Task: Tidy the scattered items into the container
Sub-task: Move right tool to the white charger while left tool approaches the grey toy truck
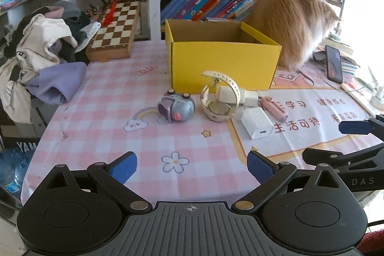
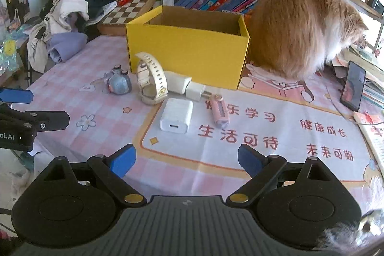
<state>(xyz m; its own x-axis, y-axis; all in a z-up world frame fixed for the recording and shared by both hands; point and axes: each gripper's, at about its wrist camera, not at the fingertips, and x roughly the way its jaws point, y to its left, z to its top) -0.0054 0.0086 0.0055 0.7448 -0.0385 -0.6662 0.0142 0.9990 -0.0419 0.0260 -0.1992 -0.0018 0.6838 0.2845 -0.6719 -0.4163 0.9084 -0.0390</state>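
**2 open grippers wait short of the scattered items, box stands empty-sided behind them**

The left gripper (image 1: pixel 192 166) hovers low over the pink checked tablecloth (image 1: pixel 108 126), its 2 blue-padded fingers spread wide with nothing between them. The right gripper (image 2: pixel 186 160) sits beside it in the same state, fingers well apart and gripping nothing; each gripper shows at the edge of the other's view.

The yellow cardboard box (image 1: pixel 223 64) stands open-topped at the back of the table. What shows of its inside is bare brown wall; its floor is hidden by the front wall. The items lie in a loose row just in front of it:

- a small grey-blue toy (image 1: pixel 176 107) with a pink spot, furthest left, lying on its side;
- a cream wristwatch (image 1: pixel 219 97), strap curled up in a loop, just beside the toy;
- a white charger plug (image 2: pixel 176 82) lying behind the watch, close to the box's front wall, with another small white plug (image 2: pixel 196 91) touching its right end;
- a white power adapter (image 2: pixel 176 115), flat on the cloth nearer the grippers, its port facing them;
- a pink pen-shaped object (image 2: pixel 220 113), lying just right of the adapter.

An orange long-haired cat (image 2: pixel 302 30) sits right of the box, against its side. A phone (image 2: pixel 352 85) stands propped upright further right. A chessboard (image 1: pixel 115 28) and a heap of clothes (image 1: pixel 40 52) lie at the table's left.
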